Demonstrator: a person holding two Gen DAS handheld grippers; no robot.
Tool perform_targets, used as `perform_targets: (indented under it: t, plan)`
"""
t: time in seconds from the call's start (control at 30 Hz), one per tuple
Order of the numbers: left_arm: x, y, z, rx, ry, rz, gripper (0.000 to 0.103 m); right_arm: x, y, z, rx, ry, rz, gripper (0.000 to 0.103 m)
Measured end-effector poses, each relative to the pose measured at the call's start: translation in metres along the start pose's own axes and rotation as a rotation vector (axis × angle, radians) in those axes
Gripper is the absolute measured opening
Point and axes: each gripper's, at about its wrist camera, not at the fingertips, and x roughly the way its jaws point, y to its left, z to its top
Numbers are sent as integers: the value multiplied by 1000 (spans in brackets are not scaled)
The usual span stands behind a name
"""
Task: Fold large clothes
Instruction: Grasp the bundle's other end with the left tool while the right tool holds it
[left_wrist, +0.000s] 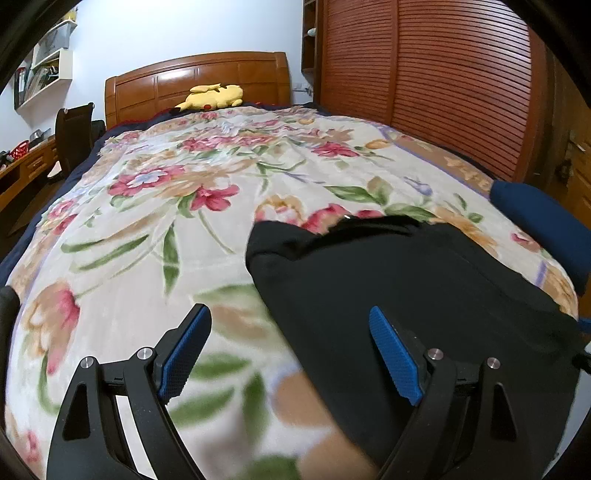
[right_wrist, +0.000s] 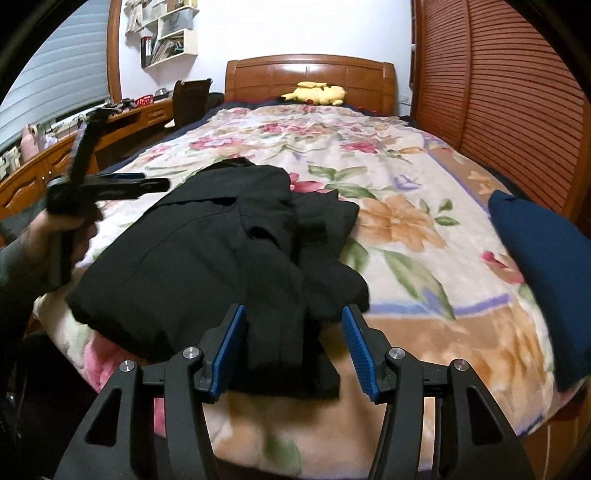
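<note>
A black garment (right_wrist: 207, 251) lies bunched and partly folded on the near end of the floral blanket (right_wrist: 399, 221). My right gripper (right_wrist: 293, 310) hovers low over its near edge. A folded strip of the black cloth lies between the blue pads (right_wrist: 229, 350), which stand apart from it without pressing. In the left wrist view the same garment (left_wrist: 406, 295) fills the lower right. My left gripper (left_wrist: 288, 314) is open wide with nothing in it, straddling the garment's left edge above the blanket (left_wrist: 147, 229). A hand holds the left gripper (right_wrist: 155, 181) at the left of the right wrist view.
A dark blue folded cloth (right_wrist: 546, 266) sits on the bed's right edge. A yellow plush toy (right_wrist: 317, 93) lies by the wooden headboard (right_wrist: 310, 72). Slatted wardrobe doors (right_wrist: 509, 92) run along the right. A desk (right_wrist: 44, 170) and chair (right_wrist: 190, 99) stand on the left.
</note>
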Motion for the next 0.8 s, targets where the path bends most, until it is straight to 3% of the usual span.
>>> perform_targets:
  t: [0.33, 0.8]
  plan:
    - [35, 11, 19, 11, 38, -26, 88, -21, -12, -32, 50, 12, 4, 56]
    - [70, 10, 24, -9, 103, -48, 85, 33, -19, -31, 97, 53, 34, 57]
